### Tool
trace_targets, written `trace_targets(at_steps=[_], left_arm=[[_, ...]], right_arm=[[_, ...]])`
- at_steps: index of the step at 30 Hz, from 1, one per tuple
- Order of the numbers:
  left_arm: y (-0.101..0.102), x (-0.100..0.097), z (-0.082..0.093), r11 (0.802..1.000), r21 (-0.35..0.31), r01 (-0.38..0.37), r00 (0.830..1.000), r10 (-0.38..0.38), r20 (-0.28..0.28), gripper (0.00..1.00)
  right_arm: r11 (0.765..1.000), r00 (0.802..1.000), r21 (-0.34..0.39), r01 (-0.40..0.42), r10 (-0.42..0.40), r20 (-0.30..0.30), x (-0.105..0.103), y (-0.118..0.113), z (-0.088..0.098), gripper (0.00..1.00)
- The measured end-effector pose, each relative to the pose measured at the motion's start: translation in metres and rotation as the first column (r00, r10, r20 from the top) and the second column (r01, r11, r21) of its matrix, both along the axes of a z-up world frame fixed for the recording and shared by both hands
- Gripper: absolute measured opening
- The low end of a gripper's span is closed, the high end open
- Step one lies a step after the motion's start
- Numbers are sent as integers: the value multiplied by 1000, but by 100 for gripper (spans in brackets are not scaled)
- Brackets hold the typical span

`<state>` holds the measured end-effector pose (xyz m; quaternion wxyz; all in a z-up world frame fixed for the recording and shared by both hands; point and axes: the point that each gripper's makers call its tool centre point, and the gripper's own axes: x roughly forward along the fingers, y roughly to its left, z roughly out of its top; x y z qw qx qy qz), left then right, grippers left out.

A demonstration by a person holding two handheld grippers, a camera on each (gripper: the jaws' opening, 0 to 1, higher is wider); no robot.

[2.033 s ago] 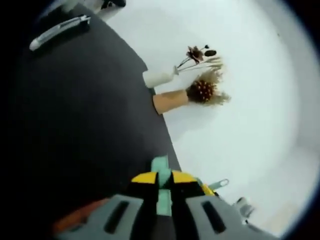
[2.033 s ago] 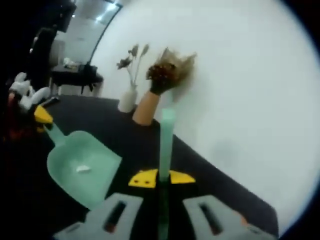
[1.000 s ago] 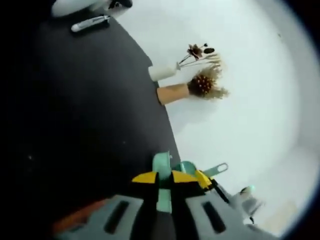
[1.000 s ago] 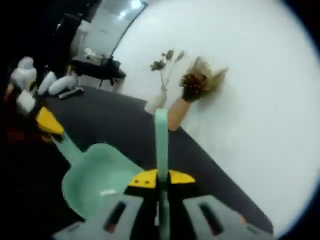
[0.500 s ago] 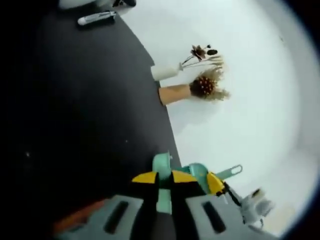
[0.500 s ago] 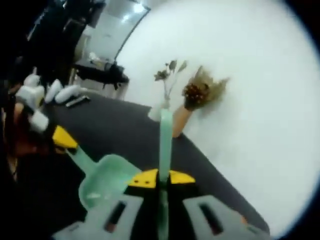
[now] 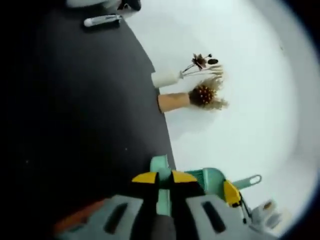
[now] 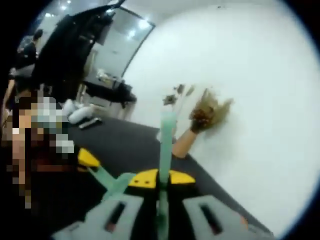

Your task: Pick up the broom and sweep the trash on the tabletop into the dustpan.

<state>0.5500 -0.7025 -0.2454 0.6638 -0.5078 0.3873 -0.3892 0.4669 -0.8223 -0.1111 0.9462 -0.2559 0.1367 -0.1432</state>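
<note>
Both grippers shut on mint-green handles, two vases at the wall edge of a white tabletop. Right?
Not quite: the tabletop is black, as the left gripper view shows. The rest holds: left gripper and right gripper each clamp a mint-green handle, and the two vases stand by the wall.

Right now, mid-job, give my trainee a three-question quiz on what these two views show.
1. True or false: the right gripper has its jaws shut on the mint-green plastic broom handle.
2. The orange-tan vase of dried flowers stands: A) in the middle of the black tabletop; B) at the tabletop's edge by the white wall; C) inside the mint-green plastic dustpan.
3. Fill in: the left gripper is shut on a mint-green ____.

Key: 1 true; 2 B; 3 handle.
</note>
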Motion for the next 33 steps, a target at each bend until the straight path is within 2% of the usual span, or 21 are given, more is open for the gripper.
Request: trace_targets(at_steps=[3, 4, 8, 13, 14, 15, 16, 20, 22, 23, 24, 25, 28, 29, 30, 33], left_arm=[[-8, 9, 0, 1000, 5, -1, 1000, 1, -1, 9], [-11, 13, 0, 1000, 5, -3, 1000, 3, -1, 9], [-23, 25, 1, 1000, 4, -7, 1000, 7, -3, 9], [-42, 43, -4, 1000, 12, -6, 1000, 7, -9, 9], [-46, 44, -4, 1000, 11, -1, 1000, 1, -13, 9], [-50, 46, -4, 1000, 10, 3, 1000, -3, -16, 9], [-53, 48, -4, 1000, 13, 1, 1000, -1, -17, 9], [-57, 52, -5, 1000, 20, -1, 1000, 1, -16, 9], [-56, 49, -6, 1000, 18, -4, 1000, 5, -15, 9], [-56, 47, -6, 1000, 15, -5, 1000, 5, -4, 9], [-55, 45, -6, 1000, 12, -5, 1000, 5, 11, 9], [-55, 44, -5, 1000, 9, -6, 1000, 6, 16, 9], [-54, 39, -6, 1000, 13, -10, 1000, 10, 24, 9], [-55, 36, -5, 1000, 14, -11, 1000, 11, 25, 9], [-55, 35, -6, 1000, 15, -12, 1000, 11, 26, 9], [-55, 31, -6, 1000, 15, -12, 1000, 11, 30, 9]], right_arm=[[997, 998, 33, 69, -69, 9, 2, -42, 1, 6], [995, 996, 48, 90, -89, -12, 10, -64, -1, 6], [987, 989, 76, 144, -140, -55, 32, -111, -18, 7], [973, 986, 165, 164, -158, -50, 53, -140, -50, 7], [977, 987, 147, 156, -149, -57, 56, -142, -57, 7], [982, 986, 93, 162, -158, -55, 56, -147, -58, 7], [985, 987, 62, 160, -158, -36, 55, -148, -57, 7], [982, 988, 108, 154, -151, -32, 57, -152, -57, 6], [982, 988, 115, 150, -146, -40, 59, -152, -64, 7], [983, 988, 111, 149, -144, -55, 61, -151, -69, 7], [984, 988, 108, 143, -137, -64, 67, -154, -66, 7], [987, 992, 106, 117, -112, -55, 69, -148, -66, 7], [992, 992, 70, 101, -94, -87, 70, -132, -70, 7], [994, 993, 69, 89, -83, -90, 71, -127, -71, 7], [994, 993, 76, 79, -72, -89, 77, -133, -69, 7], [995, 994, 86, 41, -33, -100, 85, -119, -68, 7]])
